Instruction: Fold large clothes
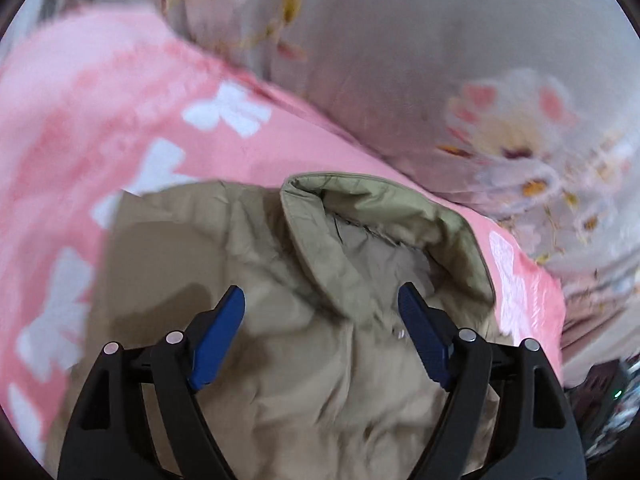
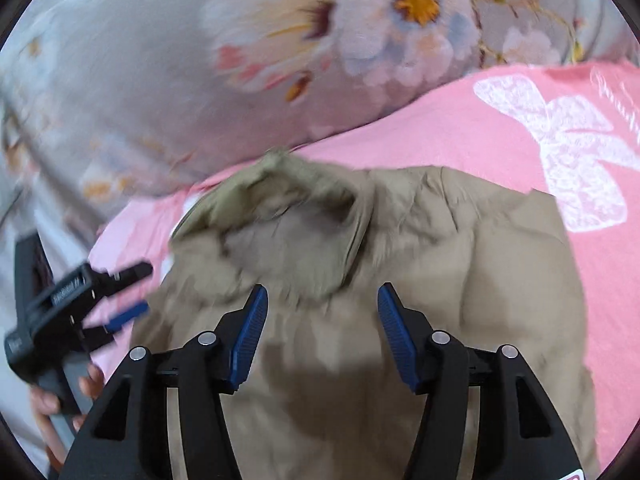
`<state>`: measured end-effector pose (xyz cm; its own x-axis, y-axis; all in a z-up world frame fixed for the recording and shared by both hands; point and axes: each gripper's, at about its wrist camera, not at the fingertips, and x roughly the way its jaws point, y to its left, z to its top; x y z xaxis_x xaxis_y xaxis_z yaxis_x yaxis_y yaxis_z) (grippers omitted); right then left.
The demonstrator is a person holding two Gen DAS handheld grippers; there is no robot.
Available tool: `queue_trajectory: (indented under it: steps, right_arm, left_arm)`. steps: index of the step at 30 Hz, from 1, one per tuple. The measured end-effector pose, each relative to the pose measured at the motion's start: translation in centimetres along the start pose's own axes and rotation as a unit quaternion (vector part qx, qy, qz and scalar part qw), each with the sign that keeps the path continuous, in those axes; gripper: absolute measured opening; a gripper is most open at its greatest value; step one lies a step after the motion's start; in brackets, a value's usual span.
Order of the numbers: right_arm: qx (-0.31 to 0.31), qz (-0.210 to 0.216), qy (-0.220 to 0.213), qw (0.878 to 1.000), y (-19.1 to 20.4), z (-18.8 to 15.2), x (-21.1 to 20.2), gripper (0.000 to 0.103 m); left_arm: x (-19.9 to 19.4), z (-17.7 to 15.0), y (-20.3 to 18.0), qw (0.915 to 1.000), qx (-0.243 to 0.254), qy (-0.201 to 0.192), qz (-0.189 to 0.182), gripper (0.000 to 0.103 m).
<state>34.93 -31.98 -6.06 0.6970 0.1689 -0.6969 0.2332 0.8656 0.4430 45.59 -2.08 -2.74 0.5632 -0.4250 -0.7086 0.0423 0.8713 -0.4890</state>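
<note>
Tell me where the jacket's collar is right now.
The collar sits at the far end of the tan jacket on the pink sheet, just short of the floral pillow, beyond both open grippers.

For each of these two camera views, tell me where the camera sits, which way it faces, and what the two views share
Left wrist: sits on the left gripper, looks down along its open blue fingers at the khaki jacket on the pink sheet.
Right wrist: sits on the right gripper, open above the same jacket; the left gripper and the hand holding it show at the left edge.
Shared: jacket, pink sheet, floral pillow.
</note>
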Motion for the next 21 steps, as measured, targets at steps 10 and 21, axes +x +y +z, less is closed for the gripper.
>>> queue_trajectory:
  steps: [10, 21]
  right_arm:
    - [-0.027, -0.027, -0.005, 0.999, 0.3, 1.0, 2.7, 0.004]
    - [-0.088, -0.112, 0.033, 0.989, 0.5, -1.1, 7.5, 0.003]
  left_arm:
    - [4.2, -1.8, -0.5, 0.9988, 0.021, 0.04, 0.015, 0.005]
    - [6.5, -5.2, -0.9, 0.9925, 0.101, 0.0, 0.069, 0.006]
